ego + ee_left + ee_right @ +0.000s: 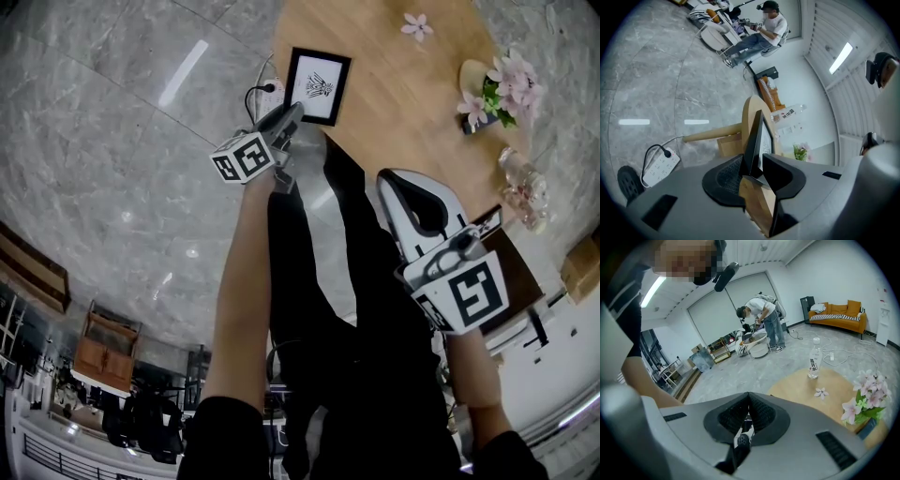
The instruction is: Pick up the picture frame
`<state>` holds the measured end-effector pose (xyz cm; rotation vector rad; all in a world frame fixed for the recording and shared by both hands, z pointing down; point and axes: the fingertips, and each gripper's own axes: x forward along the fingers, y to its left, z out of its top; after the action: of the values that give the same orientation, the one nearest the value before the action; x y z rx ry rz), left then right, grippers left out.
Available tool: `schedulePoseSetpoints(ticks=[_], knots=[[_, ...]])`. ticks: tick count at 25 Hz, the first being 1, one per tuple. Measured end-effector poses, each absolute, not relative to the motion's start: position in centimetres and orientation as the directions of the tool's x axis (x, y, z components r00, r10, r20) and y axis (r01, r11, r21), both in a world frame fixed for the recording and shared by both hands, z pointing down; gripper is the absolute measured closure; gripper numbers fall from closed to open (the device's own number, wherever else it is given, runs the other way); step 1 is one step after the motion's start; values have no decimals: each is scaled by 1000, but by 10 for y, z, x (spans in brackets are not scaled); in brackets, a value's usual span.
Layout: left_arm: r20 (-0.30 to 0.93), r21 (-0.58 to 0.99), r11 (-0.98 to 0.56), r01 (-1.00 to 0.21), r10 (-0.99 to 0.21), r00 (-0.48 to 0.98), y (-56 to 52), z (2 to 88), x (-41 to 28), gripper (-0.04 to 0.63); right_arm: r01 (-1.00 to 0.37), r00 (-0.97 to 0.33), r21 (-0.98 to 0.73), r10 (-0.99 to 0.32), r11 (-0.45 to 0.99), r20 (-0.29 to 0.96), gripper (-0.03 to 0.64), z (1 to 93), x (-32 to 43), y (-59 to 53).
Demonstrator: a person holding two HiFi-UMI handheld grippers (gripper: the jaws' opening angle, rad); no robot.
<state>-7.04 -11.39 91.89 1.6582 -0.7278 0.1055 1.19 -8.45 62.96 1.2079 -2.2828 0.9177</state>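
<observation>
The picture frame [317,86], black with a white print, is at the near-left edge of the round wooden table [403,112]. My left gripper [285,124] reaches its lower left corner. In the left gripper view the frame [754,133] stands edge-on between the jaws, and my left gripper [753,157] is shut on its bottom corner, a pad on each face. My right gripper [420,202] hangs back over the person's dark trousers, away from the frame. In the right gripper view my right gripper [749,403] is shut with nothing held.
On the table are a pink flower bunch [502,94], a loose blossom [417,25] and a water bottle [520,187]. A white power strip [660,165] with a black cord lies on the grey floor beside the table. People [761,319] and an orange sofa [839,315] are far behind.
</observation>
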Motion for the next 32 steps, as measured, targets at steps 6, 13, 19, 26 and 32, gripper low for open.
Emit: schedulePoseSetpoints(ticks=[6,13,19,26,32], knots=[[477,854,-1,-520,-398,784,-102,921,-81,470,-839,-542,-354,-579,413,608,603,623,12,-84],[475,862,25,-506,-388,790,-84,906,-90,497,-836,-546,-344,-586,427,599,604,609,7,-86],[434,885,19,-464,-390,812,-82,878,-89,517,-832,-552,-327,-602,449,578,603,586,2,-91],[363,919,22,-393,-432,825,-99,838,-86,522,-833,-550,-300,-629,466,550,603,555,6,-96],[298,943,19,-333,-498,814,-116,775,-84,523,-830,-554,-280,-652,483,517,603,517,13,-96]])
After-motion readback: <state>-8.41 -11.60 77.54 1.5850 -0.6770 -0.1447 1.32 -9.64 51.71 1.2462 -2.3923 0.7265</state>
